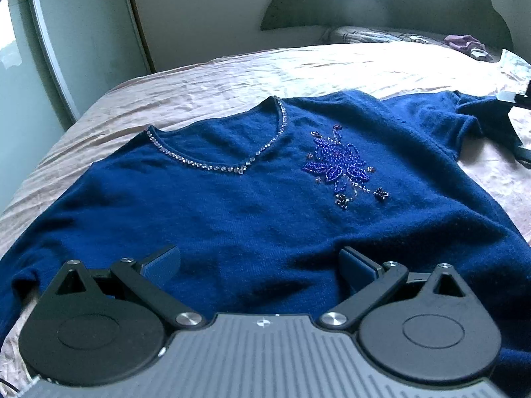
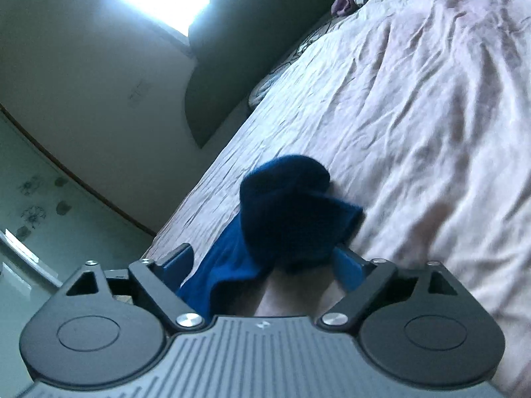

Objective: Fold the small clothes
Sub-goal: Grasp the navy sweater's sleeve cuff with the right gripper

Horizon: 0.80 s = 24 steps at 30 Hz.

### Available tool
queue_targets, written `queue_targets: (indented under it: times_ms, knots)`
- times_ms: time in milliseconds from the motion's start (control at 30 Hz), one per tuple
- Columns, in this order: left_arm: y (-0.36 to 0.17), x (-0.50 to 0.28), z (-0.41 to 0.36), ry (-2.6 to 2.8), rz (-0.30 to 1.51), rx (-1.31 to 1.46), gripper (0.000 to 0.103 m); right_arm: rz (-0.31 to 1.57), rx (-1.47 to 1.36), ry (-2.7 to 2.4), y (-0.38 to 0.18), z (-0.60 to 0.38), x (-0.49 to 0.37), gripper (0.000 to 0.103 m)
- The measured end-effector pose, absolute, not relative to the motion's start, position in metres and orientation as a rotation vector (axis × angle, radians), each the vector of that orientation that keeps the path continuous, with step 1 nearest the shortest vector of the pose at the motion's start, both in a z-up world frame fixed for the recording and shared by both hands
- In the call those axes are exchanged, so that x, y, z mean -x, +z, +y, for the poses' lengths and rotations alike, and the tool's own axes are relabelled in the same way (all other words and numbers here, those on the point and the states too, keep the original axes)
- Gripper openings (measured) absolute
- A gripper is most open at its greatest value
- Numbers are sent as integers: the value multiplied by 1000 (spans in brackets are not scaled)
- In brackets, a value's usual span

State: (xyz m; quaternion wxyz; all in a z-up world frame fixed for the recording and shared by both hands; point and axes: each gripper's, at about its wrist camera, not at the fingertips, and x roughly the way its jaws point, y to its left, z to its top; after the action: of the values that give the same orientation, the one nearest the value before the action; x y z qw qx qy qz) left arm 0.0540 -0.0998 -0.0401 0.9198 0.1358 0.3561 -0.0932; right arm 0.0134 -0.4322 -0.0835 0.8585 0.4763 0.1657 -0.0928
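Note:
A dark blue knit sweater [image 1: 232, 205] lies face up and spread flat on the bed, with a rhinestone V-neckline [image 1: 232, 162] and a beaded flower [image 1: 338, 165] on the chest. My left gripper [image 1: 262, 265] hovers open over the sweater's lower body, nothing between its fingers. The sweater's right short sleeve [image 2: 292, 209] is bunched up and sits between the fingers of my right gripper [image 2: 265, 252], whose jaws stand wide apart and do not press it. That right gripper [image 1: 514, 122] shows at the far right edge of the left wrist view, by the sleeve end.
A wrinkled pale pink sheet [image 1: 232, 73] covers the bed [image 2: 431, 99]. A purple garment [image 1: 464, 44] lies by the pillow near the headboard [image 1: 381, 3]. A glass wardrobe door [image 1: 66, 49] stands past the bed's left edge.

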Motion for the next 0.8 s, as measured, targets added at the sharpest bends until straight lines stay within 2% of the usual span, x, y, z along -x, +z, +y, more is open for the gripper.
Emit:
queue_targets:
  times_ms: [33,67,100,133,167,200,267,300,433,533,600,633,700,800]
  knots:
    - [-40,-54,-101,-191,732,-280,102,355,-988,-195,-83,-432,-17,87]
    - [-41,-54,-101,-191,731,-281,102,366,-971,-203,-84,-432,-21,79]
    - [-41,-53,-102,-191,731,-282,102,376,-960,-218,-83,-432,-23,60]
    - [-41,-53,-101,-192,730,-283,102,390,-959,-233,-85,-434,-25,49]
    - [-41,-53,-101,-193,730,-283,102,401,-978,-241,-88,-438,-27,31]
    - [-40,-53,-100,-194,732,-282,103,406,-998,-240,-91,-442,-29,22]
    - [-41,-54,-100,-195,735,-278,103,411,-1017,-238,-96,-447,-28,11]
    - [-41,-54,-99,-196,738,-275,103,414,-1013,-238,-96,-448,-27,9]
    - [-41,-54,-99,-196,738,-277,103,431,-896,-241,-81,-445,-18,8]
    - [-41,-54,-100,-195,737,-277,103,515,-497,-298,-51,-417,-31,11]
    - [-41,-54,-100,-194,738,-276,103,545,-226,-307,-40,-392,-37,31]
    - [-41,-53,-100,-193,739,-275,103,547,-143,-285,-39,-383,-38,36]
    - [-41,-53,-100,-192,739,-275,103,572,-41,-231,-40,-374,-49,60]
    - [-41,-52,-99,-192,740,-277,103,610,63,-165,-45,-361,-60,61]
